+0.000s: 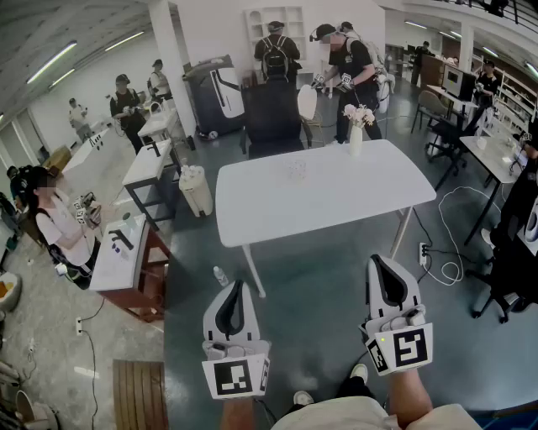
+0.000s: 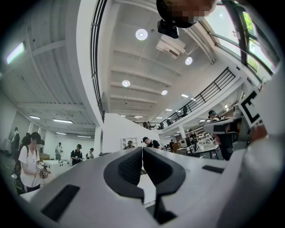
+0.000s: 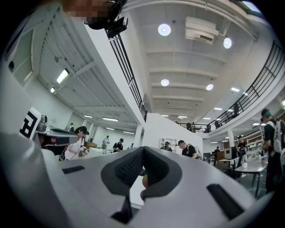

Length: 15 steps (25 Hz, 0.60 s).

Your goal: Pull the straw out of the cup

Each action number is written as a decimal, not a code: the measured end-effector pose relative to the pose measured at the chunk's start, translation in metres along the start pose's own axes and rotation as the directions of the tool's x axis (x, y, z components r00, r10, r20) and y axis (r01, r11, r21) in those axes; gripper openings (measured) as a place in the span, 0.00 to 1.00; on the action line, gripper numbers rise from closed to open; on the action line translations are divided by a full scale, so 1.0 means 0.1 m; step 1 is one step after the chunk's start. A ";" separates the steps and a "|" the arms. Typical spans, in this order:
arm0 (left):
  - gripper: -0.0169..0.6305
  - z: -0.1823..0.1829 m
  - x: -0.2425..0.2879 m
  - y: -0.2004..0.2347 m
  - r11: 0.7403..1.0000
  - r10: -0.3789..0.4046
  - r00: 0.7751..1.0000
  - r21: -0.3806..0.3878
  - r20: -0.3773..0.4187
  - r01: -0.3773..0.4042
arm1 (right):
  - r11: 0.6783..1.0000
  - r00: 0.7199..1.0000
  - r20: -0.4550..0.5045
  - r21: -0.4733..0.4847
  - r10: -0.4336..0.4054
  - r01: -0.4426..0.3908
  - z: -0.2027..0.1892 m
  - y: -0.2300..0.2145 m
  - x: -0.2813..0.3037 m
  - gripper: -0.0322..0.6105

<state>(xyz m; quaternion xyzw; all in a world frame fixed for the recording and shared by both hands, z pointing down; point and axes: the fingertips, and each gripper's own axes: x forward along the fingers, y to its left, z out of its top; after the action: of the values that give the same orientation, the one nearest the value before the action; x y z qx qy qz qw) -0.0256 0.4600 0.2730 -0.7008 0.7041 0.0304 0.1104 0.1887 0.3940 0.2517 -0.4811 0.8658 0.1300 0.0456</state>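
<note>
The head camera stares steeply down from above, with the left gripper (image 1: pixel 238 285) and right gripper (image 1: pixel 380 260) close at the near edge and the white table (image 1: pixel 336 197) just beyond. Each gripper camera sits right behind its own jaws, tipped slightly up towards the ceiling (image 2: pixel 133 58). All three catch the far white shelf (image 1: pixel 277 21).

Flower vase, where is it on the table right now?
In the head view the flower vase stands at the white table's far edge, towards its right end, right of the black chair.

Open floor (image 1: pixel 319 277) leads to the white table (image 1: pixel 336 201), where a flower vase (image 1: pixel 356 138) stands at the far edge.
</note>
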 end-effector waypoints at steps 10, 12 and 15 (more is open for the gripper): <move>0.03 0.02 -0.25 0.10 1.000 -0.017 1.000 -0.003 0.007 0.017 | 0.999 0.999 0.023 -0.001 -0.035 0.035 0.10 0.24 -0.18 0.05; 0.03 0.02 -0.26 0.09 1.000 -0.020 1.000 -0.008 0.003 0.020 | 1.000 0.999 0.027 0.011 -0.026 0.026 0.11 0.26 -0.18 0.05; 0.03 0.00 -0.26 0.07 1.000 -0.022 1.000 -0.017 -0.010 0.022 | 0.999 0.999 0.031 0.028 -0.019 0.018 0.10 0.28 -0.19 0.05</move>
<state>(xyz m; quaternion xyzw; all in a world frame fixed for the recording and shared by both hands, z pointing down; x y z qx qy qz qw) -0.0324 0.4857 0.2773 -0.7094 0.6967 0.0316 0.1014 0.1752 0.4263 0.2511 -0.4863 0.8622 0.1248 0.0670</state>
